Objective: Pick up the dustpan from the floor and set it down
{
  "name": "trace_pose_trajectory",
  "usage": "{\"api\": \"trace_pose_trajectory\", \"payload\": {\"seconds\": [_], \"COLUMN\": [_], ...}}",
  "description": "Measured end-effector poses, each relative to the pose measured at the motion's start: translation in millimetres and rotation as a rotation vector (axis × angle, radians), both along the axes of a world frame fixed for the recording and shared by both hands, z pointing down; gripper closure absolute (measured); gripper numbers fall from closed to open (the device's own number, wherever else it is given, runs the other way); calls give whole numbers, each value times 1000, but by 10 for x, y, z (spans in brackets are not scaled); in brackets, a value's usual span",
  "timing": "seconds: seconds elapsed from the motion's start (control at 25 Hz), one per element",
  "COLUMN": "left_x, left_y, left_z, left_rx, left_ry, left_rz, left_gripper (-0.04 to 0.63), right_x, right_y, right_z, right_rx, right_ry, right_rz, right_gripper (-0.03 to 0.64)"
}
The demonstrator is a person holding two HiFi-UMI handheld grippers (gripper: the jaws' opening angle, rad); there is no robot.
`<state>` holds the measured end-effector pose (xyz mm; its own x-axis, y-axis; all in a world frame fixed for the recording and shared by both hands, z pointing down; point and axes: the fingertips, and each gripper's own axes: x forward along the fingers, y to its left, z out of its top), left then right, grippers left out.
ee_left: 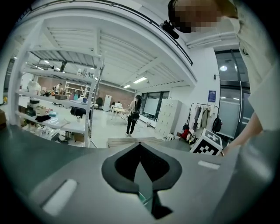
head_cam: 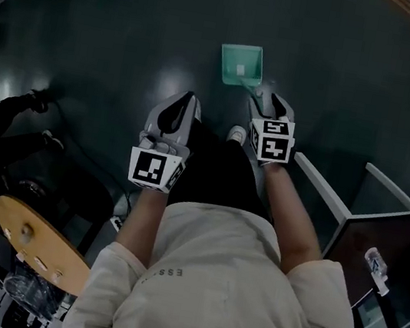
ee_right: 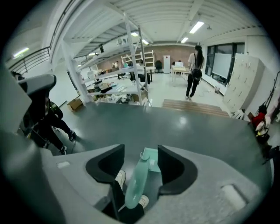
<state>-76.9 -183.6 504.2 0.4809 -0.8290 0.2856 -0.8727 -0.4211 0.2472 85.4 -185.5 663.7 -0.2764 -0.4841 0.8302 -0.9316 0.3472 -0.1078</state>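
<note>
The teal dustpan point(head_cam: 241, 64) lies on the dark green floor ahead of the wearer's feet, its handle point(head_cam: 262, 95) pointing back toward them. My right gripper point(head_cam: 267, 101) hangs over that handle with its jaws open. In the right gripper view the handle point(ee_right: 136, 181) runs up between the two dark fingers to the pan point(ee_right: 152, 158), with a gap showing on the left side; my right gripper point(ee_right: 141, 149) does not pinch it. My left gripper point(head_cam: 187, 100) hovers to the left of the pan, shut and empty, its tips point(ee_left: 140, 144) meeting.
A white-framed partition point(head_cam: 325, 191) stands close at the right. A round wooden stool top point(head_cam: 36, 244) and dark gear sit at the lower left. A person in dark clothes point(ee_right: 46, 118) crouches at the left. Shelving point(ee_right: 131, 65) stands beyond the floor mat.
</note>
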Motion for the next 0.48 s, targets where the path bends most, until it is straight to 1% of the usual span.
{"api": "trace_pose_trajectory", "payload": {"seconds": [0.12, 0.24, 0.32, 0.44, 0.48], "left_x": [-33, -15, -9, -47, -68], "left_y": [-79, -209, -261, -304, -308], "left_z": [250, 373, 428, 530, 564], "left_rx": [-44, -72, -85, -103, -110], "left_ry": [10, 22, 30, 30, 29], "left_rz": [9, 22, 32, 40, 41], "left_gripper": [580, 580, 580, 580, 580], "right_x": [23, 36, 36, 14, 1], "right_y": [53, 64, 79, 69, 66], "right_z": [462, 831, 1000, 1180, 1205], "right_rx": [-122, -218, -264, -298, -310], "right_ry": [31, 40, 55, 76, 72], "right_rz": [34, 43, 34, 31, 42], "right_gripper": [376, 376, 376, 380, 396]}}
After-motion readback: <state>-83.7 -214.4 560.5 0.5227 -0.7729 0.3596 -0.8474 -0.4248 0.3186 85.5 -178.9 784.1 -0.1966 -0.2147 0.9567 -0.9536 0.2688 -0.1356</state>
